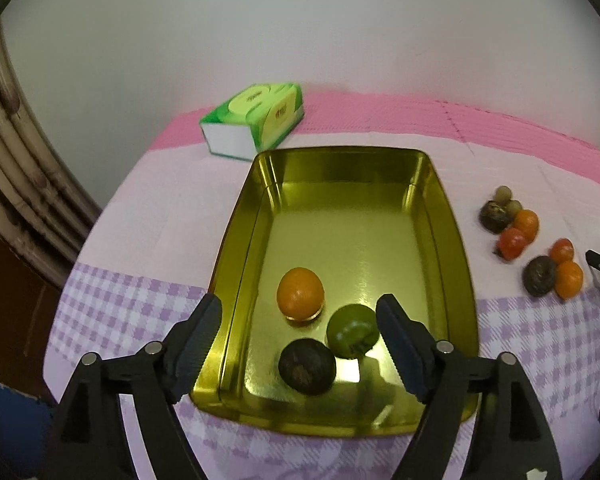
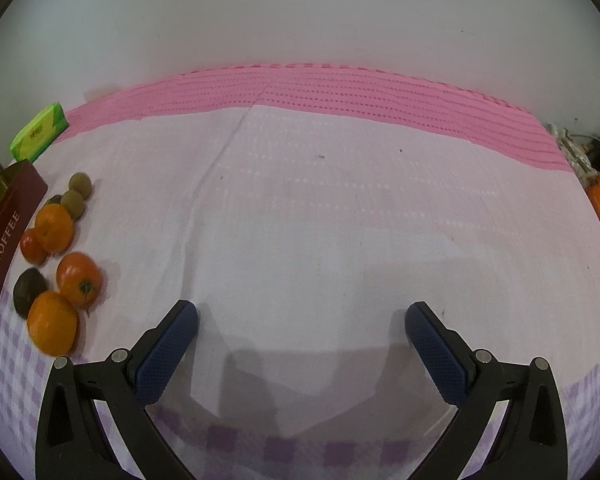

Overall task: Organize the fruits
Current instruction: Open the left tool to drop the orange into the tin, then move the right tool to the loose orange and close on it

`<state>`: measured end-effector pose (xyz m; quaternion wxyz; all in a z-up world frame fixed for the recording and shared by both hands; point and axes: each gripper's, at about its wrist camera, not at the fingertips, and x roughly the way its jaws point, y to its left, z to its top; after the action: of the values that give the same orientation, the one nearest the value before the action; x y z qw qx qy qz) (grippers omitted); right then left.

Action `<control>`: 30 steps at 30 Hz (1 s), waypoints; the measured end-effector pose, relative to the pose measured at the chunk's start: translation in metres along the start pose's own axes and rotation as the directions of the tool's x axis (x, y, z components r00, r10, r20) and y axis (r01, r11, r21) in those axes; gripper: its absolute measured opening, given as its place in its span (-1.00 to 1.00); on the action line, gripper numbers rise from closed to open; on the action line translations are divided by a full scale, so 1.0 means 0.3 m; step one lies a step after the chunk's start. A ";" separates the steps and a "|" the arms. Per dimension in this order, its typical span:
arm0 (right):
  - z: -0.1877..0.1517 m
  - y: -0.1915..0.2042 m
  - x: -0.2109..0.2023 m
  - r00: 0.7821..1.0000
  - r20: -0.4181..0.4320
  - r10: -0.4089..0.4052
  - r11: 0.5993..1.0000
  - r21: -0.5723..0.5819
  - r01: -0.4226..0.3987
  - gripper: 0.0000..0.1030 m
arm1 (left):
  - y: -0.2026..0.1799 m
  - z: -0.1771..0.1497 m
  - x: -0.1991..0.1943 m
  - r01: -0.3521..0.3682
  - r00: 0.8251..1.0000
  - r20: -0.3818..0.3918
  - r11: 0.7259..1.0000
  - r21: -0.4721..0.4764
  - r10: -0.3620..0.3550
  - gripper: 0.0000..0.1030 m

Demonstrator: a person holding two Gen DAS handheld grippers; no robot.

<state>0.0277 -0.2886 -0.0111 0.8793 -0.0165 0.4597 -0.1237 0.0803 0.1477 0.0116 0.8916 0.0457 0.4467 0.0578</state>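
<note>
- My left gripper (image 1: 298, 344) hangs over the near end of the gold tin tray (image 1: 458, 256) with its jaws spread wide and nothing between the blue pads (image 1: 198, 344).
- Inside the tray I see three fruits grouped at the near end: an orange (image 1: 300, 293), a green fruit (image 1: 352, 331) just right of it, and a dark brown fruit (image 1: 307, 366) nearest me, touching the green one.
- The far part of the tray floor is bare gold metal.
- The tray sits on a cloth (image 1: 140, 208) that is pale pink in the middle, brighter pink at the back and purple-checked at the front.
- A green tissue box (image 1: 254, 120) lies behind the tray's far left corner, close to it.
- My right gripper (image 2: 302, 344) is also spread wide and holds nothing; it hovers above bare cloth (image 2: 340, 208).
- In the right wrist view the loose fruits lie at the left: two small olive-brown ones (image 2: 76, 194) at the back, an orange (image 2: 54, 228), a small red fruit (image 2: 32, 246), a tomato (image 2: 79, 279) with its stem showing, a dark fruit (image 2: 29, 291) and a larger orange (image 2: 52, 326) nearest.
- They are bunched together, most of them touching, beside the tray's maroon outer wall (image 2: 10, 240), which reads "TOFFEE".
- In the left wrist view that same heap (image 1: 532, 244) sits on the cloth to the right of the tray, apart from it.
</note>
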 end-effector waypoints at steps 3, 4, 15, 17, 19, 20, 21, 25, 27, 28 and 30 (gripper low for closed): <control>-0.022 0.016 -0.018 1.000 0.000 0.000 1.000 -0.001 0.000 1.00 | -0.005 -0.020 -0.035 0.003 1.000 0.016 1.000 0.006 -0.003 0.51; -0.032 0.024 -0.025 1.000 0.000 0.000 1.000 -0.001 0.000 1.00 | -0.005 -0.023 -0.040 0.004 1.000 0.017 1.000 0.006 -0.004 0.52; -0.104 0.186 -0.121 0.996 -0.014 0.088 0.991 -0.101 -0.089 0.57 | 0.038 -0.098 -0.081 0.010 1.000 -0.009 1.000 -0.029 -0.010 0.52; -0.108 0.237 -0.141 0.994 -0.008 0.107 0.985 -0.134 -0.107 0.56 | 0.046 -0.101 -0.088 0.010 1.000 -0.008 0.999 -0.039 -0.011 0.52; -0.110 0.284 -0.156 0.993 0.000 0.118 0.978 -0.170 -0.117 0.56 | 0.049 -0.103 -0.095 0.016 1.000 0.000 0.999 -0.040 -0.016 0.52; -0.111 0.314 -0.163 0.992 0.002 0.126 0.973 -0.193 -0.123 0.55 | 0.049 -0.103 -0.101 0.014 1.000 0.007 0.999 -0.040 -0.014 0.52; -0.110 0.333 -0.165 0.992 0.002 0.129 0.971 -0.205 -0.125 0.55 | 0.049 -0.103 -0.104 0.012 1.000 0.011 0.999 -0.038 -0.011 0.52; -0.098 0.385 -0.159 0.991 -0.002 0.132 0.964 -0.231 -0.129 0.45 | 0.056 -0.102 -0.115 0.022 1.000 0.023 0.999 -0.045 -0.021 0.52; -0.087 0.390 -0.146 0.990 -0.016 0.139 0.967 -0.216 -0.139 0.34 | 0.060 -0.103 -0.122 0.034 0.999 0.029 0.998 -0.053 -0.033 0.52; -0.084 0.394 -0.143 0.990 -0.018 0.139 0.968 -0.210 -0.140 0.33 | 0.059 -0.105 -0.125 0.038 0.999 0.032 0.998 -0.054 -0.036 0.51; -0.070 0.401 -0.132 0.990 -0.022 0.136 0.967 -0.213 -0.138 0.29 | 0.060 -0.107 -0.129 0.037 0.999 0.036 0.998 -0.056 -0.035 0.51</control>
<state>0.0134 -0.1611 -0.0086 0.8772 -0.0790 0.4734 -0.0126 0.0304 0.1610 0.0253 0.9012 0.0136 0.4298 0.0535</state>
